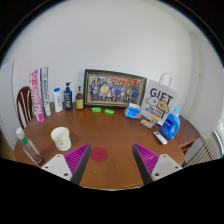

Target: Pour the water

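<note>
- Gripper view: I'm looking across a round wooden table [115, 135] towards a white wall, and my gripper [113, 165] hangs above the near edge with its fingers spread wide apart, nothing between them.
- A clear plastic bottle [27, 146] stands at the near left, a white cup [62, 138] just right of it, beyond my left finger.
- I take those two as the pouring pair, though I can't tell how much water the bottle holds.
- A small pink disc [99, 154] lies on the wood just ahead of the fingers.
- Far side: a framed photo [114, 89] against the wall, bottles [68, 97] to its left, a white gift bag [159, 99] to its right, a blue container [171, 124] nearer on the right.
- Progress, as I judge it: nothing poured yet, the bottle untouched; reaching, grasping, tipping over the cup all remain.
</note>
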The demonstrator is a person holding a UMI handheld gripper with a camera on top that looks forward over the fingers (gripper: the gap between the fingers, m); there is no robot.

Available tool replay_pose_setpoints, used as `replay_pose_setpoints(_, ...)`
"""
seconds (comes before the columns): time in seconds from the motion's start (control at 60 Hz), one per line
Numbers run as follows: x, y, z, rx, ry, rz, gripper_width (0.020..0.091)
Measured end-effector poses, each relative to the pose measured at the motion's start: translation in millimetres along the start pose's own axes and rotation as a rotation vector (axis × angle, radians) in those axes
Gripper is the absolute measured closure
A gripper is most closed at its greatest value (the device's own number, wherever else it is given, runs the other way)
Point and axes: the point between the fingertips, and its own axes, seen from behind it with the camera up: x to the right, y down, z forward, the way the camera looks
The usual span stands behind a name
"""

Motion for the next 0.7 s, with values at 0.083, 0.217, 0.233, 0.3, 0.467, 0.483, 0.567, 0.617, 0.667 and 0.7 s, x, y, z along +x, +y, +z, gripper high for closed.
replay_pose_setpoints(0.083,-4.8,1.7,-2.9,-0.003,0.005,-0.002,0.0249)
replay_pose_setpoints(0.217,-38.8,18.8,-12.5,-0.029,-0.001,-0.001,0.0251)
replay_pose_setpoints(0.233,-45.5,22.2,-14.1,-0.035,-0.006,0.001,0.0250)
replay_pose_setpoints(0.3,-75.6,36.9,-19.9,-0.052,-0.035,0.005,0.0250)
replay_pose_setpoints(0.467,-159.1,81.7,-31.2,-0.090,-0.100,-0.029,0.0249)
replay_pose_setpoints(0.483,-169.3,85.3,-32.2,-0.091,-0.111,-0.030,0.0248)
replay_pose_setpoints(0.567,-222.1,100.8,-36.6,-0.088,-0.183,-0.028,0.0249)
replay_pose_setpoints(0.617,-253.7,106.8,-37.2,-0.083,-0.223,-0.024,0.0246)
replay_pose_setpoints(0.667,-282.9,107.8,-35.6,-0.068,-0.258,-0.010,0.0245)
replay_pose_setpoints(0.7,-300.0,107.4,-33.5,-0.057,-0.278,0.001,0.0246)
